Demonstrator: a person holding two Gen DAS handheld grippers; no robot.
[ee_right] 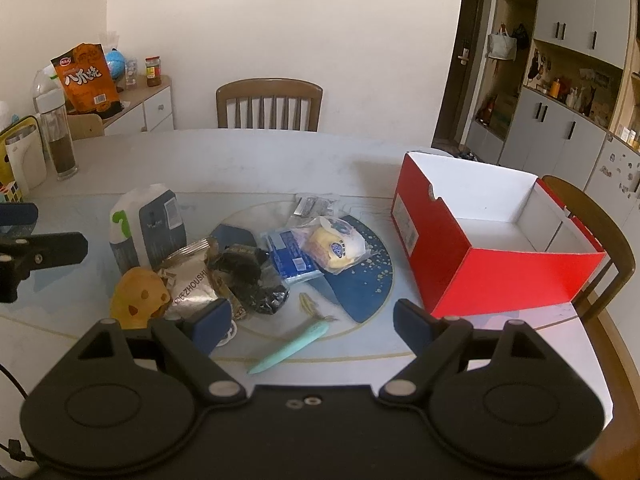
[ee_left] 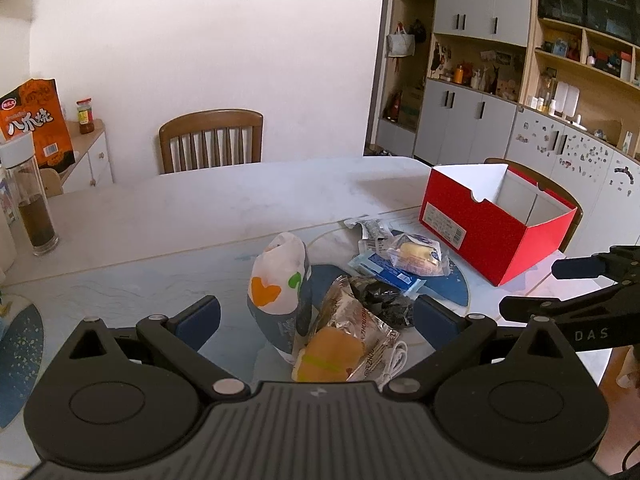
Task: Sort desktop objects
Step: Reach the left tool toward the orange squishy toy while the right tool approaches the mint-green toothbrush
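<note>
A heap of snack packets lies on the table. In the left wrist view my open left gripper (ee_left: 318, 318) frames a standing white and grey pouch (ee_left: 280, 280), a silver packet with a yellow bun (ee_left: 340, 344), a black packet (ee_left: 384, 296), a blue packet (ee_left: 388, 272) and a wrapped cake (ee_left: 416, 256). An open, empty red box (ee_left: 496, 216) stands at the right. My right gripper (ee_right: 312, 320) is open and empty above a mint green pen (ee_right: 288, 346). The right wrist view also shows the pouch (ee_right: 148, 224), the cake (ee_right: 334, 246) and the red box (ee_right: 492, 240).
A glass bottle (ee_left: 34, 204) and an orange snack bag (ee_left: 38, 120) stand at the left. Wooden chairs (ee_left: 212, 140) stand behind the table and behind the box. A blue round placemat (ee_right: 360, 280) lies under the heap. A white cable (ee_left: 394, 360) lies near my left gripper.
</note>
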